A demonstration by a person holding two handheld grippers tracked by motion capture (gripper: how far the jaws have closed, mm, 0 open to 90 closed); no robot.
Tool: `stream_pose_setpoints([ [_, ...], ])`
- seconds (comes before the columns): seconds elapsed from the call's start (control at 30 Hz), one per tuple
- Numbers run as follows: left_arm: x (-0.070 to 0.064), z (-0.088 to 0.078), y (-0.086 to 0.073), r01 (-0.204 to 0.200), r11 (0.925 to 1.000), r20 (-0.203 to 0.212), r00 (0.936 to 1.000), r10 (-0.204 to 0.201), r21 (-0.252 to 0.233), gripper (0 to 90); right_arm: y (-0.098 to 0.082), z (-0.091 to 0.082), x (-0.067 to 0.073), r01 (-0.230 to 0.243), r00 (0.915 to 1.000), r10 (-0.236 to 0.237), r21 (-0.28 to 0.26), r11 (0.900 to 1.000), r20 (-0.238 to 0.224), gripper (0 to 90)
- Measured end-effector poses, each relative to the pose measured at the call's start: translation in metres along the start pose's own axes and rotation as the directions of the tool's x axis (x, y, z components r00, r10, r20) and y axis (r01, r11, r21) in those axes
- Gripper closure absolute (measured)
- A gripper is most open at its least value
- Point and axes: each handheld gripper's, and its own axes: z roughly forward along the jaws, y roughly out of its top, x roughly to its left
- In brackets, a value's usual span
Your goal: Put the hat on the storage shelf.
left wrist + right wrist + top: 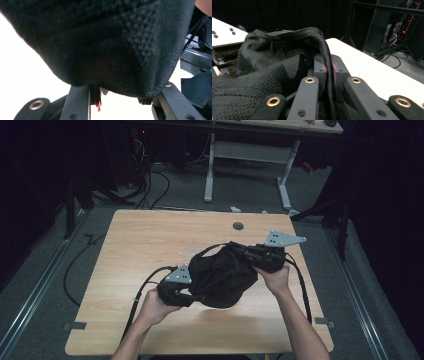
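A black mesh fabric piece (220, 275) is held up over the middle of the wooden table (145, 240) between both grippers. My left gripper (187, 292) is at its lower left edge. In the left gripper view the fabric (105, 37) bulges down between the two jaws, squeezed by my left gripper (120, 96). My right gripper (245, 252) is at the fabric's upper right. In the right gripper view its pads (320, 67) pinch the fabric's hemmed edge (322, 40), with my right gripper (328, 68) shut on it.
A round cable hole (238, 225) sits near the table's far edge. Beyond the table stands a white-legged desk (210, 170), with cables on the floor (150, 185). Tape marks (75, 325) lie by the table's near corners. Dark curtains flank both sides.
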Motion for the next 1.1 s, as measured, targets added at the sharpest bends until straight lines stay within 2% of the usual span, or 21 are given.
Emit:
stream_pose_setpoints([
  [0.13,-0.003,-0.002,0.001,-0.014,0.9999,-0.005,0.9999,0.014,-0.004,66.9,0.002,0.002,0.0,-0.003,1.0,0.003,0.0,1.0,0.0,83.4],
  [0.37,-0.005,-0.012,0.003,0.003,0.9995,-0.019,0.9998,-0.003,-0.03,68.9,-0.001,0.005,-0.002,-0.032,0.9994,0.032,0.001,1.0,-0.017,75.4],
  [0.4,-0.004,-0.013,0.003,0.012,0.9992,-0.019,0.9997,-0.013,-0.039,69.3,-0.002,0.006,-0.002,-0.043,0.999,0.043,-0.002,0.999,-0.015,68.3],
  [0.47,-0.002,-0.016,0.003,0.025,0.9983,-0.025,0.9993,-0.026,-0.052,69.3,-0.002,0.006,-0.003,-0.047,0.9988,0.047,-0.002,0.999,-0.012,64.9],
  [0.5,-0.001,-0.016,0.003,0.026,0.998,-0.031,0.9991,-0.028,-0.057,69.5,-0.003,0.006,-0.004,-0.057,0.9984,0.057,-0.009,0.998,-0.007,57.5],
  [0.53,0.0,-0.016,0.003,0.031,0.9976,-0.034,0.9989,-0.033,-0.062,69.5,-0.003,0.006,-0.004,-0.057,0.9984,0.057,-0.009,0.998,-0.007,57.5],
  [0.6,0.006,-0.018,0.003,0.054,0.9951,-0.046,0.9973,-0.058,-0.083,69.7,-0.004,0.004,-0.006,-0.068,0.9977,0.068,-0.006,0.998,0.008,49.4],
  [0.67,0.008,-0.02,0.004,0.06,0.994,-0.048,0.9968,-0.065,-0.092,69.7,-0.004,0.001,-0.007,-0.078,0.9969,0.078,-0.004,0.997,0.015,46.6],
  [0.7,0.009,-0.024,0.006,0.073,0.9908,-0.048,0.9958,-0.078,-0.114,69.7,-0.004,-0.001,-0.008,-0.079,0.9967,0.079,-0.002,0.997,0.017,45.7],
  [0.8,0.01,-0.028,0.009,0.077,0.9877,-0.058,0.9946,-0.086,-0.136,69.6,-0.004,-0.005,-0.008,-0.084,0.9962,0.084,-0.002,0.996,0.023,45.1],
  [0.87,0.012,-0.034,0.013,0.078,0.9833,-0.08,0.9925,-0.092,-0.164,69.5,-0.004,-0.01,-0.008,-0.083,0.9955,0.082,0.011,0.997,0.047,46.5],
  [0.97,0.014,-0.037,0.014,0.076,0.9816,-0.098,0.9907,-0.094,-0.175,69.3,-0.009,-0.013,-0.007,-0.098,0.9919,0.097,0.014,0.995,0.083,51.6],
  [1.0,0.017,-0.038,0.015,0.078,0.9781,-0.118,0.9878,-0.102,-0.193,69.3,-0.012,-0.014,-0.006,-0.103,0.9898,0.101,0.012,0.995,0.1,52.5],
  [1.1,0.019,-0.039,0.016,0.086,0.974,-0.132,0.9846,-0.115,-0.21,69.2,-0.017,-0.013,-0.008,-0.118,0.9875,0.112,0.044,0.992,0.111,52.5],
])
